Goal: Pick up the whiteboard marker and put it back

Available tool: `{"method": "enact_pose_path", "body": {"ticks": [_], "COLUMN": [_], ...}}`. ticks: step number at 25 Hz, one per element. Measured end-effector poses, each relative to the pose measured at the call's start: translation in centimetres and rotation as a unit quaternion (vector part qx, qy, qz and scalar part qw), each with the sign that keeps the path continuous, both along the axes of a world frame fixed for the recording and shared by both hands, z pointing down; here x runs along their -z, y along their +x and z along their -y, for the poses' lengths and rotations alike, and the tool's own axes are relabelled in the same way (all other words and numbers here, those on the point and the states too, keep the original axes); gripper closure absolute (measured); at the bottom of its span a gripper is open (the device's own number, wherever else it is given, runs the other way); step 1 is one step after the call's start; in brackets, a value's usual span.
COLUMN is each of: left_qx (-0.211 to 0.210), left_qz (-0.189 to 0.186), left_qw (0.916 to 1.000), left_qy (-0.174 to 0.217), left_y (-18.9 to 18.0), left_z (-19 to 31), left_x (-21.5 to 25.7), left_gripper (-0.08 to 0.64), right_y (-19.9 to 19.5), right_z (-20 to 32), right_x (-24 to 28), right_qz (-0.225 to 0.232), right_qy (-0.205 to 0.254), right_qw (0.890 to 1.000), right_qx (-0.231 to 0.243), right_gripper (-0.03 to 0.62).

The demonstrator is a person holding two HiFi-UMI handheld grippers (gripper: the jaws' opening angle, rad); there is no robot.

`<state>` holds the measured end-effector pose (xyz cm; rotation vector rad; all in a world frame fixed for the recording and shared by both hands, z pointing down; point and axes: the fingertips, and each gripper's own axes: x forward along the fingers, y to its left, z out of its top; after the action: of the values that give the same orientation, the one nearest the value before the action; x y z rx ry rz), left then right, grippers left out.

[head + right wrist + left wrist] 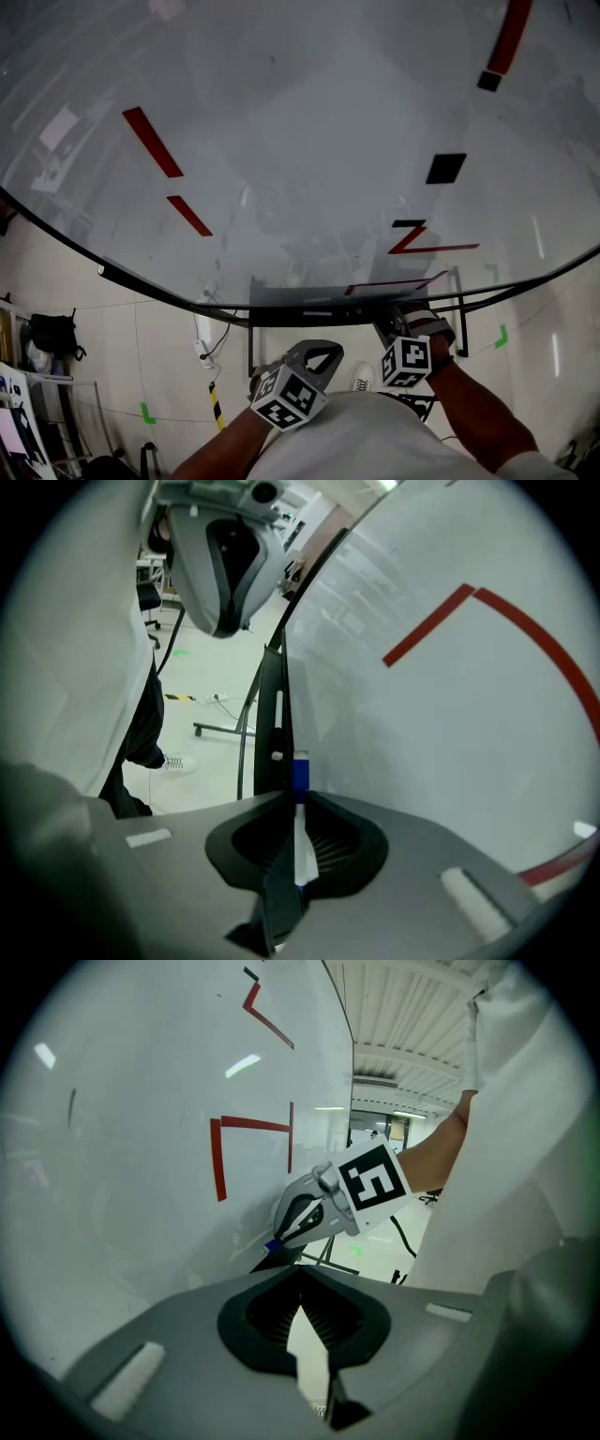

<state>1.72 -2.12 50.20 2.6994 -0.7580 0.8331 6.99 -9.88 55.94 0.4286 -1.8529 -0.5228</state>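
Whiteboard (300,141) with red strokes (152,141), black square (446,168); white sneaker (364,377) below

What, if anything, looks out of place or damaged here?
Nothing stands out. The right gripper holds the whiteboard marker near the lower edge of the whiteboard. The board carries only red strokes and black squares.

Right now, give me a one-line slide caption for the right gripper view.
Right gripper shut on a blue-capped whiteboard marker beside the whiteboard, left gripper above.

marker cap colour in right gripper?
Blue. The marker cap shows best in the right gripper view.
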Motion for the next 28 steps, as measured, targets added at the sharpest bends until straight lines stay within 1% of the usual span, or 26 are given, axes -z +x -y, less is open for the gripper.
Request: {"method": "enact_pose_path", "body": {"ticks": [3,5,7,9,12,13,14,15,16,19,20,21,24,25,28], "left_qx": [0.008,0.018,0.027,0.036,0.046,0.048,0.050,0.051,0.054,0.067,0.071,0.075,0.079,0.080,0.079], "left_qz": [0.000,-0.009,-0.022,-0.031,-0.037,-0.038,-0.039,-0.042,-0.046,-0.062,-0.069,-0.075,-0.093,-0.098,-0.107], "left_qw": [1.0000,0.9998,0.9994,0.9988,0.9982,0.9981,0.9980,0.9978,0.9974,0.9957,0.9948,0.9940,0.9918,0.9911,0.9901], "left_qy": [0.000,-0.001,-0.004,-0.006,-0.006,-0.006,-0.006,-0.007,-0.009,-0.017,-0.021,-0.026,-0.038,-0.042,-0.045], "left_y": [-0.4,-0.7,-0.9,-1.1,-1.3,-1.4,-1.4,-1.4,-1.5,-1.5,-1.5,-1.4,-1.3,-1.2,-1.2], "left_z": [0.5,0.9,1.2,1.4,1.8,1.9,2.0,2.0,2.1,2.3,2.4,2.4,2.3,2.3,2.3], "left_x": [0.0,0.4,0.8,1.0,1.4,1.4,1.5,1.6,1.6,1.7,1.7,1.8,1.9,1.9,2.0], "left_gripper": [0.543,0.543,0.543,0.543,0.543,0.543,0.543,0.543,0.543,0.543,0.543,0.543,0.543,0.543,0.543], "right_y": [0.2,0.4,0.7,1.0,1.2,1.1,1.0,0.9,0.8,1.3,1.4,1.6,1.7,1.6,1.3], "right_z": [-0.4,-0.5,-0.4,-0.3,-0.4,-0.6,-0.7,-0.9,-1.0,-1.0,-1.0,-1.0,-1.3,-1.3,-1.5], "right_x": [1.2,2.3,3.4,4.0,4.5,4.6,4.9,5.1,5.4,5.9,6.0,6.2,6.4,6.5,7.1], "right_qz": [0.060,0.117,0.163,0.190,0.217,0.228,0.245,0.269,0.298,0.387,0.406,0.417,0.434,0.443,0.476], "right_qy": [-0.030,-0.060,-0.076,-0.080,-0.088,-0.094,-0.104,-0.120,-0.141,-0.207,-0.220,-0.228,-0.241,-0.246,-0.268], "right_qw": [0.997,0.989,0.979,0.972,0.965,0.961,0.955,0.945,0.931,0.875,0.860,0.851,0.837,0.830,0.803], "right_qx": [-0.035,-0.069,-0.095,-0.110,-0.122,-0.125,-0.131,-0.140,-0.155,-0.207,-0.219,-0.225,-0.231,-0.232,-0.236], "right_gripper": [0.558,0.558,0.558,0.558,0.558,0.558,0.558,0.558,0.558,0.558,0.558,0.558,0.558,0.558,0.558]}}
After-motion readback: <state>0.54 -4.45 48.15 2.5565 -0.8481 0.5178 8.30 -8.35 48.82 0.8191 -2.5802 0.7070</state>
